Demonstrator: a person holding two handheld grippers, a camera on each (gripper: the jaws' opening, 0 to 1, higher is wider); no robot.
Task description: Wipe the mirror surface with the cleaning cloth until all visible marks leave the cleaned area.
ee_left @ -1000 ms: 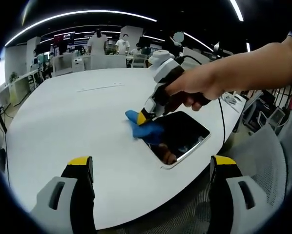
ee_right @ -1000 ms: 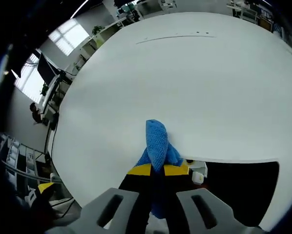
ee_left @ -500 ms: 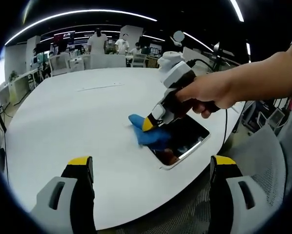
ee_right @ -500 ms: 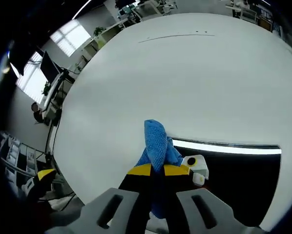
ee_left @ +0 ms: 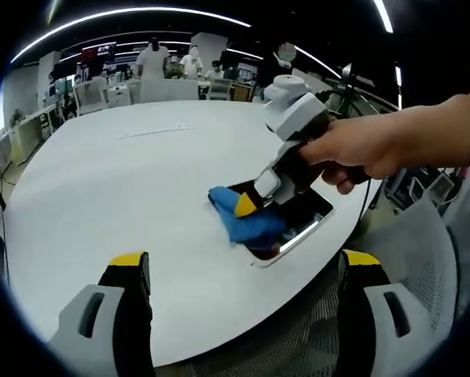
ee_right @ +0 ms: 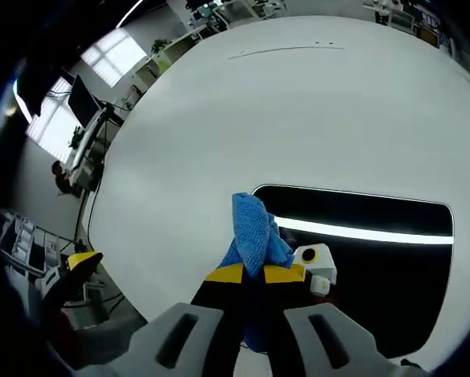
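Observation:
A dark rectangular mirror [ee_left: 304,217] [ee_right: 376,259] lies flat near the edge of the white round table [ee_left: 117,181] [ee_right: 282,118]. A blue cleaning cloth [ee_left: 247,220] [ee_right: 253,232] is pressed on the mirror's near-left part. My right gripper [ee_right: 253,275] is shut on the cloth; in the left gripper view that gripper [ee_left: 255,203] is held by a hand and tilts down onto the mirror. My left gripper [ee_left: 243,271] is open, its yellow-tipped jaws wide apart, hovering above the table edge short of the mirror.
A grey mesh chair [ee_left: 408,259] stands by the table's edge at right. Desks, chairs and several people [ee_left: 152,59] are at the far side of the room. A thin seam [ee_right: 286,51] crosses the far tabletop.
The right gripper has dragged the cloth from the mirror's far-left edge inward and toward the near edge of the glass. The left gripper stays put.

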